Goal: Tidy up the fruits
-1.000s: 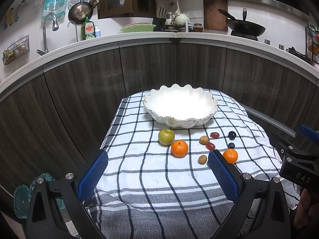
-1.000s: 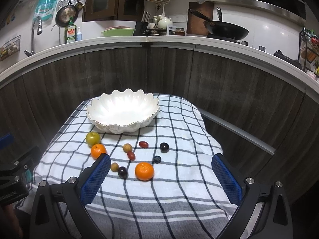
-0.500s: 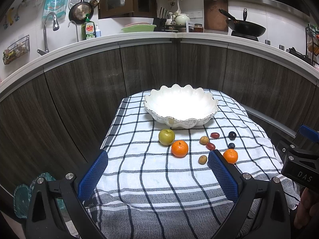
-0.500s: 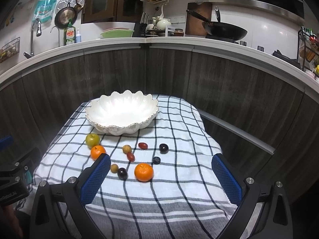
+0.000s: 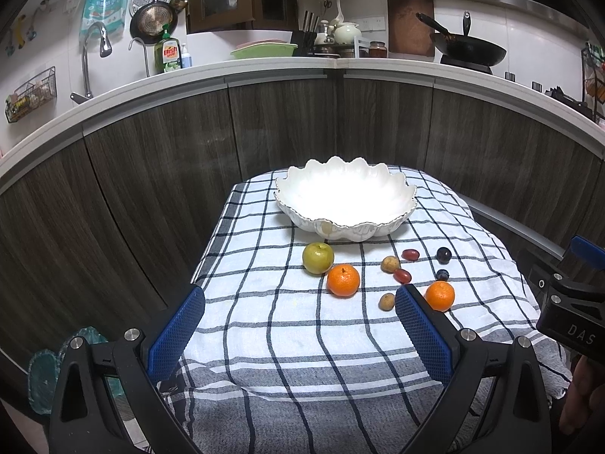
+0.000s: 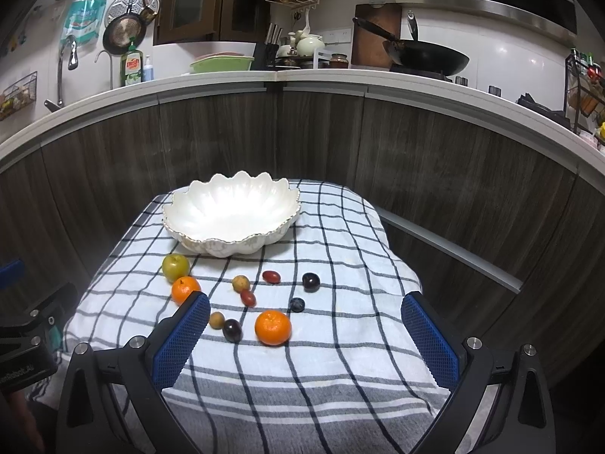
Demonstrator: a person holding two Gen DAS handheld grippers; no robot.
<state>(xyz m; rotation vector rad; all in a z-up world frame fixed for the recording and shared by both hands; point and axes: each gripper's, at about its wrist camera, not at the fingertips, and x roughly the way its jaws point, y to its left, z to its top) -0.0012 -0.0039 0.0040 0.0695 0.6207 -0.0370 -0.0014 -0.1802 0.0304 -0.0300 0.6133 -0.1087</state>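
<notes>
Above the checked cloth (image 5: 302,340), left tool (image 5: 298,325) hovers agape; right tool (image 6: 306,329) likewise.

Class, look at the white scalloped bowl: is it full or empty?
Empty. The bowl shows only bare white inside; all the fruit lies on the checked cloth.

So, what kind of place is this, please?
Most likely a home kitchen: a faucet and dish soap on the counter, a wok on the stove, a fruit bowl.

Dim kitchen, bowl (image 5: 346,204) overexposed, strong fisheye bend, dark corners.
</notes>
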